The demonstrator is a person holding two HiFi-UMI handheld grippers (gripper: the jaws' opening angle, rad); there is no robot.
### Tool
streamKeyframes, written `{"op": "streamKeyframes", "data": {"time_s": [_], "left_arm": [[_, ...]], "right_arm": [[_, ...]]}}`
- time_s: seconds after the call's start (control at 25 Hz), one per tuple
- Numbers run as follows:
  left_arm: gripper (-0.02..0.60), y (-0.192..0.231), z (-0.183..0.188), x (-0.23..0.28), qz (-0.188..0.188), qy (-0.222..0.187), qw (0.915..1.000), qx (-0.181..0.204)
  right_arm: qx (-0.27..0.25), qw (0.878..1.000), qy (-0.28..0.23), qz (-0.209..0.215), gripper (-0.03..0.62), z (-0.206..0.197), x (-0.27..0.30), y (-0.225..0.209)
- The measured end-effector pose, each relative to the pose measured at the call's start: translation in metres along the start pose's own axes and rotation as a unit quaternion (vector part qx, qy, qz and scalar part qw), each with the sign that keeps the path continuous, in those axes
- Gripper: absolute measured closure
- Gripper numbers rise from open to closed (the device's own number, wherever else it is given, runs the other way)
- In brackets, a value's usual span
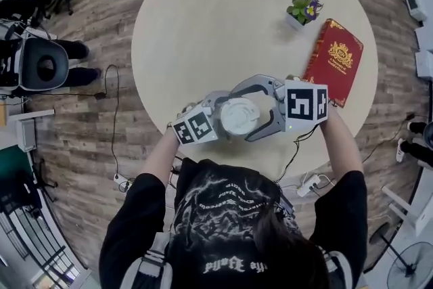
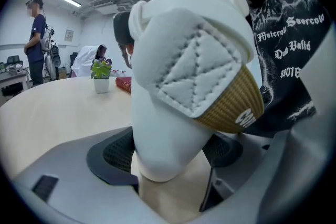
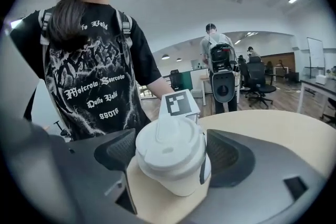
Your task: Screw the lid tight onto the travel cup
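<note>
Head view: lid-tightening, bench (image 1: pixel 216 24) near edge.
Left gripper (image 2: pixel 170 157) fingers (image 2: pixel 118 152) clamp travel cup (image 2: pixel 178 60), right gripper (image 3: pixel 173 155) fingers (image 3: pixel 231 157) clasp lid (image 3: pixel 168 144); keep your twist level.

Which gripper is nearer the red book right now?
Right. The right gripper, shut on the lid, is just beside the red book; the left gripper, gripping the travel cup, lies farther away.

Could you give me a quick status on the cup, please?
Left gripper shut on travel cup. Right gripper shut on lid, lid on cup. Well clear of red book, potted plant.
</note>
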State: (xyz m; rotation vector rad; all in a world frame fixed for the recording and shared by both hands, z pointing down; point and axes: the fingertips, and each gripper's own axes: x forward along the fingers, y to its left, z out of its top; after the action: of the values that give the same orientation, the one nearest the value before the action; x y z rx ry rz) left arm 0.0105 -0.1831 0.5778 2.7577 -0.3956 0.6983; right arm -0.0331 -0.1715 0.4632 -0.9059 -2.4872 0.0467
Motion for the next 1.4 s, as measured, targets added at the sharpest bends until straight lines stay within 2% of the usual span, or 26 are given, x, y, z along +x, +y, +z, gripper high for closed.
{"op": "streamKeyframes", "data": {"time_s": [0.12, 0.28, 0.44, 0.56, 0.72, 0.88, 1.08, 1.4], "left_arm": [[0.167, 0.001, 0.001, 0.0, 0.001, -0.003, 1.0, -0.003], [0.167, 0.002, 0.0, -0.001, 0.003, -0.006, 0.9999, -0.007], [0.166, 0.001, 0.0, -0.002, 0.007, -0.01, 0.9998, -0.014], [0.166, 0.001, 0.0, -0.003, 0.014, -0.016, 0.9996, -0.019], [0.166, 0.001, 0.0, -0.003, 0.022, -0.02, 0.9992, -0.025], [0.166, 0.001, 0.0, -0.003, 0.039, -0.031, 0.9981, -0.037], [0.166, 0.002, 0.0, -0.006, 0.079, -0.052, 0.9938, -0.059], [0.167, 0.002, -0.001, -0.006, 0.128, -0.06, 0.9872, -0.075]], "right_arm": [[-0.014, 1.0, -0.001, 0.006, 0.168, 0.0, 0.002, 0.001], [-0.006, 1.0, -0.012, -0.024, 0.168, 0.0, 0.001, -0.001], [0.015, 0.997, -0.021, -0.073, 0.168, -0.001, 0.001, -0.002], [0.035, 0.991, -0.05, -0.122, 0.168, 0.002, 0.001, -0.003], [0.048, 0.981, -0.049, -0.179, 0.168, -0.004, -0.002, -0.003], [0.059, 0.964, -0.08, -0.247, 0.168, -0.003, -0.003, -0.004], [0.068, 0.938, -0.11, -0.322, 0.168, 0.002, -0.005, -0.005], [0.093, 0.88, -0.172, -0.433, 0.168, 0.008, -0.01, -0.006]]}}
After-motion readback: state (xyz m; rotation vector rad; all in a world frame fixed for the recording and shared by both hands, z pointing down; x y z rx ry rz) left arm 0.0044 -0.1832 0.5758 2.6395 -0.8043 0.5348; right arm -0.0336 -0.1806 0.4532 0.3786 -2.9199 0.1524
